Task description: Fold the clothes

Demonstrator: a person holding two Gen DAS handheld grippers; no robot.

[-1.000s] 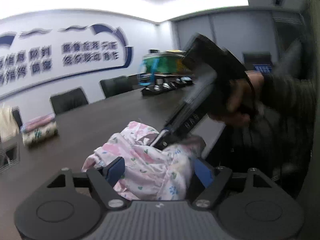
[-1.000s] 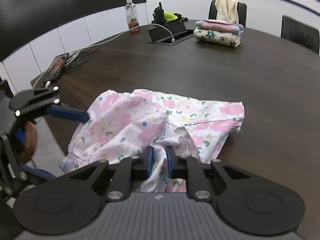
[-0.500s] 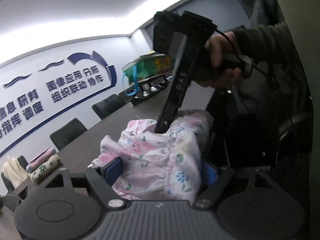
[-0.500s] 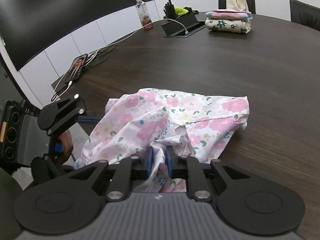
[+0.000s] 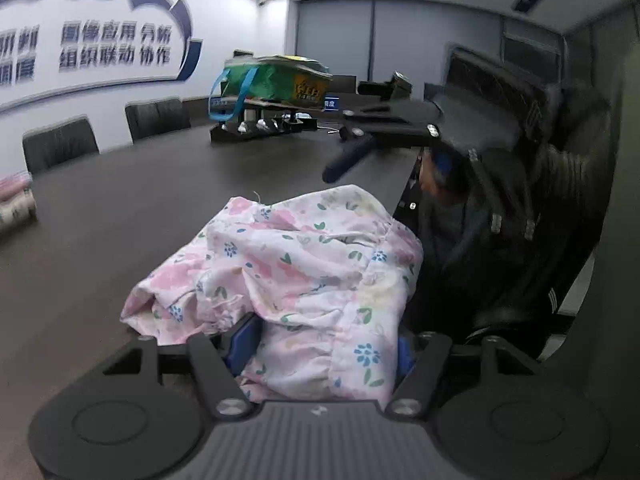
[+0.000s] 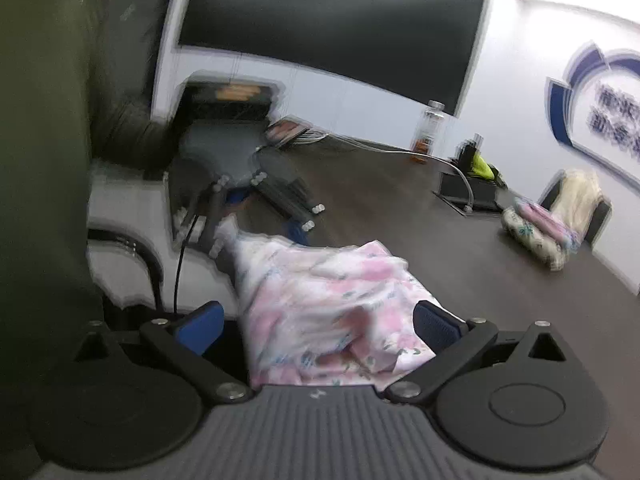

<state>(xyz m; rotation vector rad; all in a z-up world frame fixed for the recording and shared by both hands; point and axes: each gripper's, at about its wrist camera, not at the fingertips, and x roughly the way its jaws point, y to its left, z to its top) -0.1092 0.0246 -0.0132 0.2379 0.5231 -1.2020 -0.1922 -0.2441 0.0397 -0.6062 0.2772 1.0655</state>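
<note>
A pink floral garment (image 5: 304,264) lies bunched on the dark table (image 5: 132,200), close to its near edge. My left gripper (image 5: 324,346) has the garment's near end between its blue pads (image 5: 244,340). Its jaws are closing, with the fabric filling the gap but not clamped. My right gripper (image 6: 318,322) is spread wide, its jaws opening. The garment (image 6: 320,296) lies loose between its pads (image 6: 200,322) and neither pad presses on it. In the left wrist view the right gripper's fingers (image 5: 348,160) hover above the garment's far side.
A stack of folded clothes (image 6: 536,236) sits farther along the table. A green bag (image 5: 276,80), a drink bottle (image 6: 430,128) and a cable box (image 6: 468,192) stand at the back. Chairs (image 5: 60,144) line the far side. A person in dark clothing (image 5: 520,240) is by the table's edge.
The right gripper went from shut on the garment to wide open and rolled over. The garment dropped back into a heap. The left gripper's jaws narrowed around its near end.
</note>
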